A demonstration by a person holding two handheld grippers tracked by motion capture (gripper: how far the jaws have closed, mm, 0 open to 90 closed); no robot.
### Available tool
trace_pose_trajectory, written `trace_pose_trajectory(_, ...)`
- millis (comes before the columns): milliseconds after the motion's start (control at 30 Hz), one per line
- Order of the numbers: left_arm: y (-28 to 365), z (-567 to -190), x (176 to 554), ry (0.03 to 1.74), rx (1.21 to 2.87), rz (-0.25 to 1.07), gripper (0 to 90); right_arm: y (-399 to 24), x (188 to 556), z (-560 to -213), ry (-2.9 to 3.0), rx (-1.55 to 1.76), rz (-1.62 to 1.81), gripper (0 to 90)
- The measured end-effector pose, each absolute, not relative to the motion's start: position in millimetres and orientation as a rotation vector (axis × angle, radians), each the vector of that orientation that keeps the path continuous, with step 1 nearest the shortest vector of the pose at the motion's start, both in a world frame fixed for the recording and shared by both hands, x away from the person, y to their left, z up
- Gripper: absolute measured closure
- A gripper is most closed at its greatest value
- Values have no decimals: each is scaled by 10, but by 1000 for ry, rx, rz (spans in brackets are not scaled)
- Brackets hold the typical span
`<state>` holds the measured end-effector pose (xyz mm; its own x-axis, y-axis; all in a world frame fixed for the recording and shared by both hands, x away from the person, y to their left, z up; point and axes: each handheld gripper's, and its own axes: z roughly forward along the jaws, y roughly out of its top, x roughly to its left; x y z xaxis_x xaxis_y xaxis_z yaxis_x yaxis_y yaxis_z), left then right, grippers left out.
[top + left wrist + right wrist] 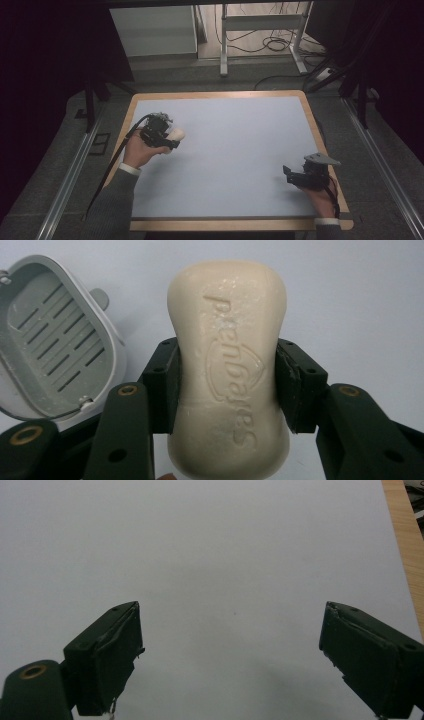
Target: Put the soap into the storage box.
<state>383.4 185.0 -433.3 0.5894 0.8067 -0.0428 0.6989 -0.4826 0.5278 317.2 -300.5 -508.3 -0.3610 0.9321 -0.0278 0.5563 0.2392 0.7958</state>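
Covering a wood-edged surface (220, 96), a pale blue mat (235, 150) lies before a dark room with cables on the floor (270, 45). Left gripper (227, 385) fingers clamp a soap bar (227, 340); right gripper (230, 655) fingers gape wide, holding nothing.

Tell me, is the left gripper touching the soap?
Touching. The left gripper view shows the left gripper with both pads pressed against the sides of the soap.

You have a cream bar of soap (229, 370), waisted in the middle with a raised brand stamp on its upper face, pinched at that waist and held above the table; just beside it lies an open grey soap dish (52, 340), its slotted drain insert facing up
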Motion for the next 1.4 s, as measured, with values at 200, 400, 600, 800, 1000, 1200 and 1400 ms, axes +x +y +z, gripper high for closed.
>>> trace_pose_trajectory(200, 1886, -4309, 3875, 1209, 2300, 281, 496, -3006, 3172, -5083, 2010, 1357, 974, 101)
trace_pose_trajectory(400, 1927, -4305, 3918, 1221, 2301, 284, 497, -3008, 3173, -5085, 2010, 1359, 974, 101)
trace_pose_trajectory(600, 1956, -4279, 3969, 1237, 2290, 293, 497, -3009, 3173, -5085, 2010, 1358, 973, 101)
trace_pose_trajectory(800, 1984, -4263, 4020, 1253, 2287, 296, 497, -3011, 3173, -5084, 2010, 1357, 974, 101)
trace_pose_trajectory(1000, 2036, -4252, 4093, 1281, 2276, 305, 497, -3013, 3175, -5088, 2011, 1361, 971, 101)
trace_pose_trajectory(1200, 2084, -4261, 4167, 1312, 2267, 303, 497, -3014, 3176, -5092, 2012, 1360, 969, 101)
trace_pose_trajectory(1400, 2111, -4286, 4235, 1341, 2257, 301, 497, -3015, 3176, -5090, 2012, 1360, 968, 101)
